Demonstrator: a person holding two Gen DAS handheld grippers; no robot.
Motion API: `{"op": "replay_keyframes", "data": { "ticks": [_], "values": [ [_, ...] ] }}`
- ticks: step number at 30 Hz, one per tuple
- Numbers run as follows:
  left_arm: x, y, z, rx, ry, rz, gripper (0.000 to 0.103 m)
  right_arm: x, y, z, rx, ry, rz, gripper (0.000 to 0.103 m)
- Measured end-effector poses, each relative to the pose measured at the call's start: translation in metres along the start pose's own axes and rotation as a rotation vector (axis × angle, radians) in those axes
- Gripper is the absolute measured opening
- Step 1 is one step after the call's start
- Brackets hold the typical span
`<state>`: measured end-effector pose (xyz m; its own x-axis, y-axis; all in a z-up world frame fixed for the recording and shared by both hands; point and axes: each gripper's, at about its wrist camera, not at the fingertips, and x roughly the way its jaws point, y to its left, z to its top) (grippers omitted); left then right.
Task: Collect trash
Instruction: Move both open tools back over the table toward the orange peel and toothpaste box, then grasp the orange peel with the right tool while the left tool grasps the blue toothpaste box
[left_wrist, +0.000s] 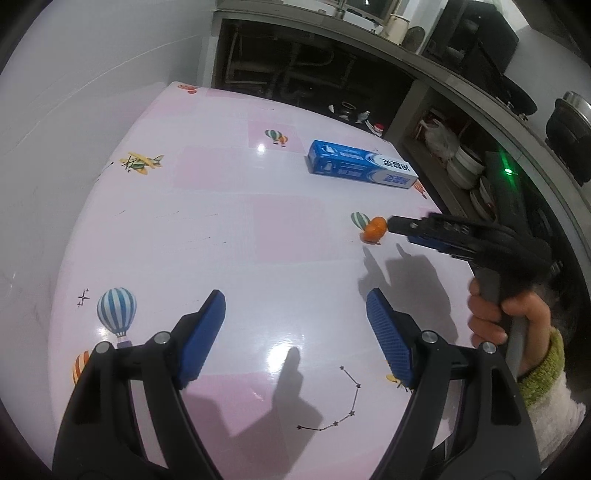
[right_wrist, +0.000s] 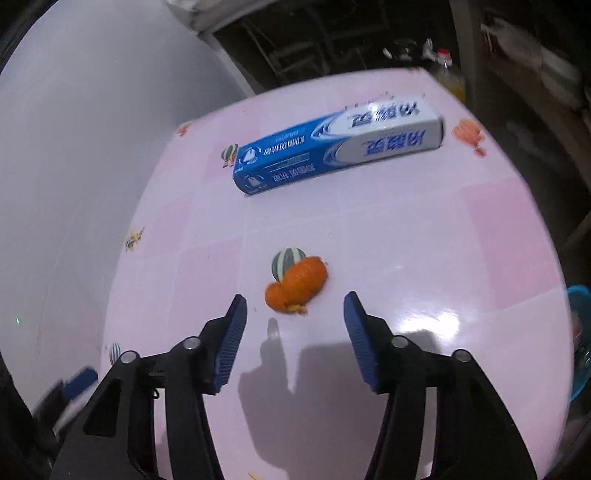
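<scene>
An orange peel (right_wrist: 297, 284) lies on the pink table (right_wrist: 406, 240), just ahead of my right gripper (right_wrist: 294, 301), which is open and empty above the surface. A blue and white toothpaste box (right_wrist: 336, 147) lies flat farther back. In the left wrist view the peel (left_wrist: 375, 229) sits at the right, with the right gripper (left_wrist: 392, 223) pointing at it, and the box (left_wrist: 364, 166) lies behind it. My left gripper (left_wrist: 295, 310) is open and empty over the table's near middle (left_wrist: 229, 229).
A white wall (left_wrist: 74, 110) runs along the table's left side. Dark shelving (left_wrist: 314, 74) with bowls (left_wrist: 465, 166) and a bag stands behind and to the right. A blue container (right_wrist: 580, 339) sits beyond the table's right edge. A bottle (right_wrist: 448, 70) stands past the far edge.
</scene>
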<state>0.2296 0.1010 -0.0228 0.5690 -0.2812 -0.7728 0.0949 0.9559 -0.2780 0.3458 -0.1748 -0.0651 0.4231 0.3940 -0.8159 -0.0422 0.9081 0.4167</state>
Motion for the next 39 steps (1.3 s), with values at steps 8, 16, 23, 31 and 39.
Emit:
{"op": "replay_keyframes", "data": {
  "ticks": [8, 16, 23, 31, 39],
  "values": [
    [0.009, 0.009, 0.008, -0.017, 0.004, -0.011, 0.075, 0.031, 0.005, 0.008, 0.038, -0.002, -0.098, 0.034],
    [0.021, -0.002, 0.05, 0.045, -0.047, -0.039, 0.075, 0.033, 0.0, 0.01, 0.025, 0.012, -0.072, 0.012],
    [0.074, -0.054, 0.123, 0.279, -0.011, -0.155, 0.083, 0.0, -0.025, -0.004, 0.043, 0.007, -0.014, 0.011],
    [0.186, -0.129, 0.17, 0.698, 0.119, -0.159, 0.085, -0.038, -0.061, -0.022, 0.106, -0.009, 0.03, 0.011],
    [0.256, -0.157, 0.162, 0.987, 0.253, 0.082, 0.066, -0.053, -0.067, -0.035, 0.126, -0.023, 0.046, 0.011]
  ]
}}
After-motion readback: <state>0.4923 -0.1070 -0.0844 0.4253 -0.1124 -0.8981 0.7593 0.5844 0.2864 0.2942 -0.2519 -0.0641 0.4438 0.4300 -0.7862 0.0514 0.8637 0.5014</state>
